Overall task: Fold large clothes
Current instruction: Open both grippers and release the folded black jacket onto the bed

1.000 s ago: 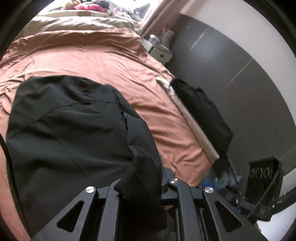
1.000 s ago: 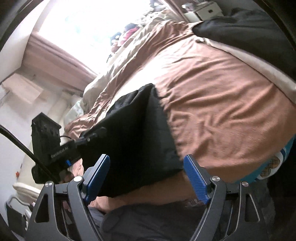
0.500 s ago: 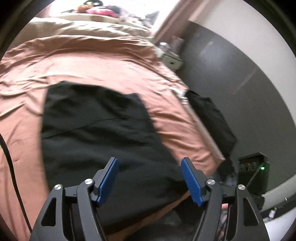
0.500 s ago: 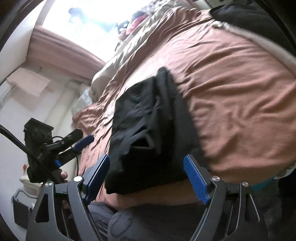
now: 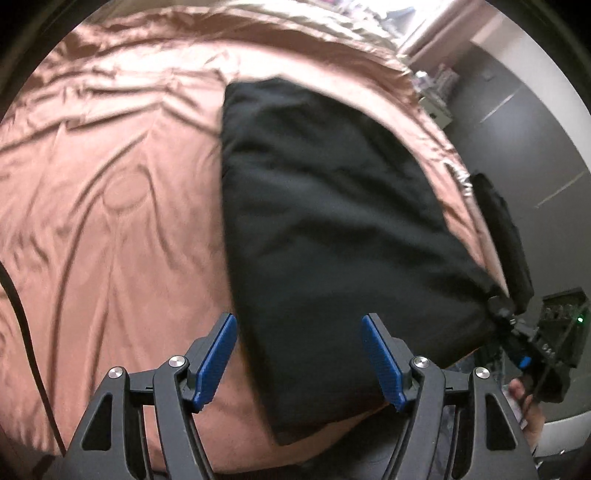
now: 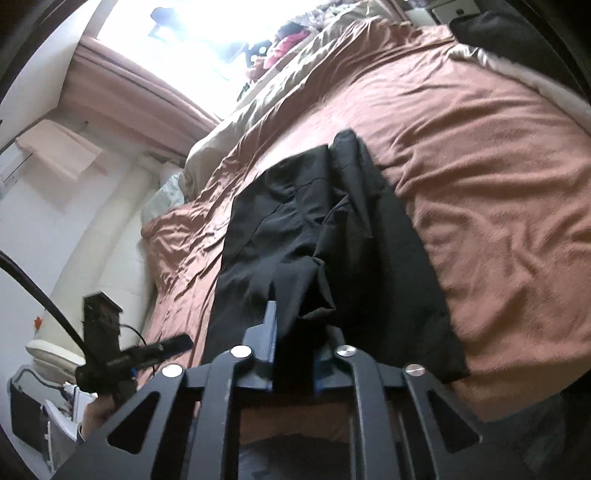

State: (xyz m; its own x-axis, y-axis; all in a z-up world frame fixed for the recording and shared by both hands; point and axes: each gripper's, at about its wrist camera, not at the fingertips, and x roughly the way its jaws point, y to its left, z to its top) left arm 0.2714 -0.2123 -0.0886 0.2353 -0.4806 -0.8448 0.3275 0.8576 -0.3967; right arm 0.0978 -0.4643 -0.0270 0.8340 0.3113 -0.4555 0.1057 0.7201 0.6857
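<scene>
On the bed (image 6: 498, 155), right gripper (image 6: 293, 354) pinches black garment (image 6: 332, 236); left gripper (image 5: 300, 360) spread wide.

A rust-brown bedspread (image 5: 110, 206) fills the room beneath a bright window (image 6: 207, 33) and dark wall (image 5: 517, 140).

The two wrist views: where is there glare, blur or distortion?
Right wrist view: the window is blown out white; the black garment stays readable, pinched in the right tongs. Left wrist view: motion blur softens the garment and brown bedspread; fisheye curves the bed edge.
</scene>
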